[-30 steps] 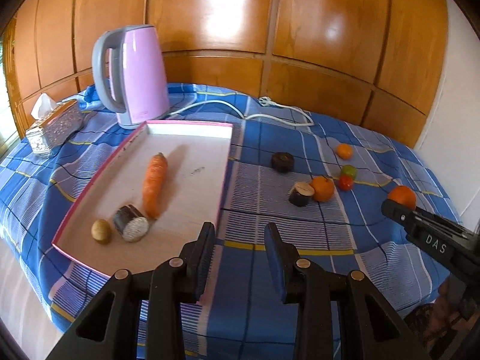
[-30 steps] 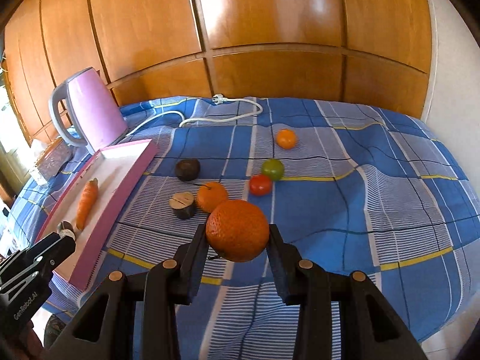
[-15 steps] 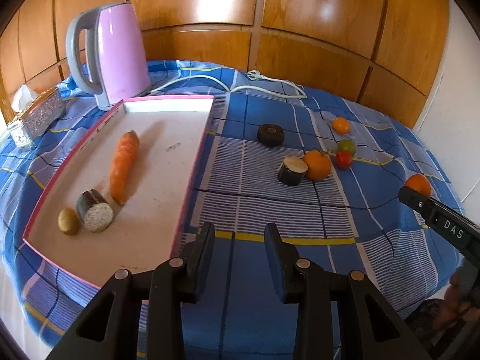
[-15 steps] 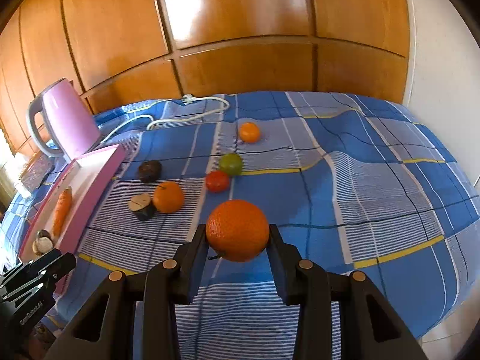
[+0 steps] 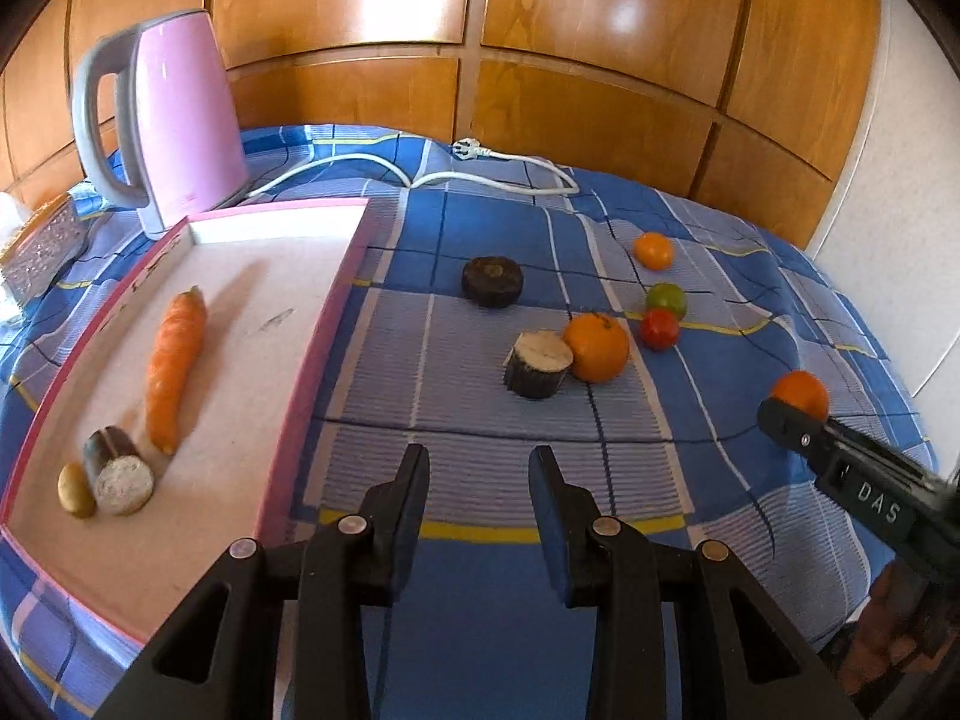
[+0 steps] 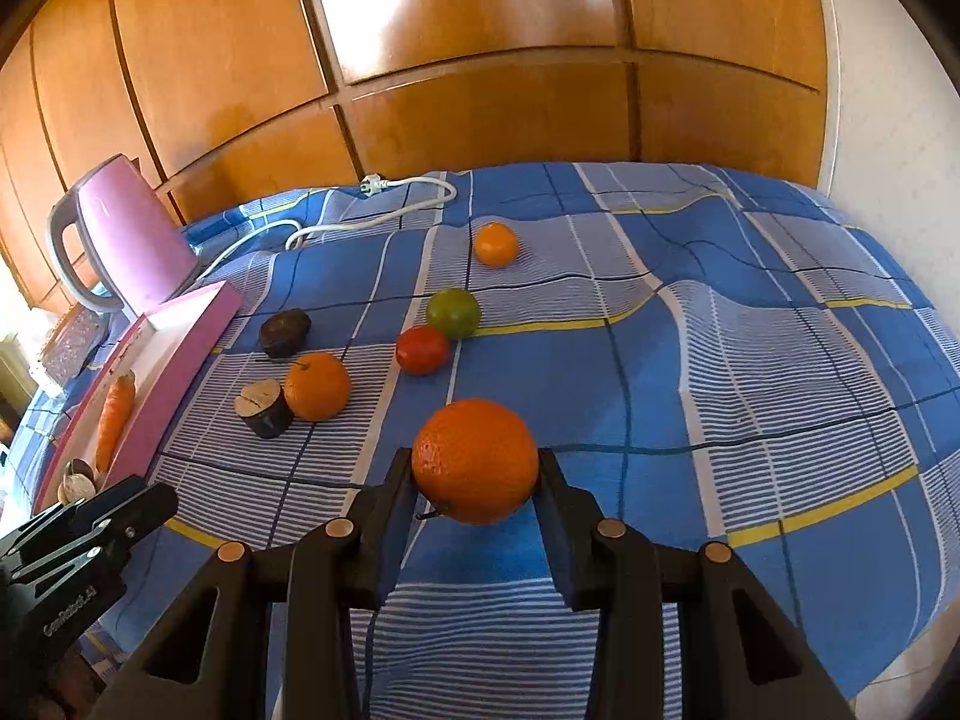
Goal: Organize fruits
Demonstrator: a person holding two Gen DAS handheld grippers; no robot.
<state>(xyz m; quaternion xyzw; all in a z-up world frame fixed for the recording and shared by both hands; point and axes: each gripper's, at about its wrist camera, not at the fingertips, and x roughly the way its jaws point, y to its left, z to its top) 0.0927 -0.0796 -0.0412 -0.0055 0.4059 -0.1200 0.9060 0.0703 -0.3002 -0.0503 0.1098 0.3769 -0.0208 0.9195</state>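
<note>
My right gripper (image 6: 477,480) is shut on a large orange (image 6: 475,459) and holds it above the blue checked cloth; it also shows in the left wrist view (image 5: 801,394). My left gripper (image 5: 480,480) is open and empty, near the pink tray's (image 5: 312,354) right rim. On the cloth lie another orange (image 5: 596,347), a red fruit (image 5: 658,328), a green fruit (image 5: 666,298), a small orange (image 5: 654,250) and two dark cut pieces (image 5: 537,364) (image 5: 492,281). The tray holds a carrot (image 5: 174,360), a cut piece (image 5: 118,478) and a small potato (image 5: 75,489).
A pink kettle (image 5: 162,120) stands behind the tray, its white cord (image 5: 498,171) lying along the back of the cloth. A tissue box (image 5: 39,246) is at far left. Wooden panels form the back wall. The cloth's right edge drops off by a white wall.
The left gripper has moved right and forward, so the tray sits further left in its view. The right gripper has carried the orange rightward, away from the tray.
</note>
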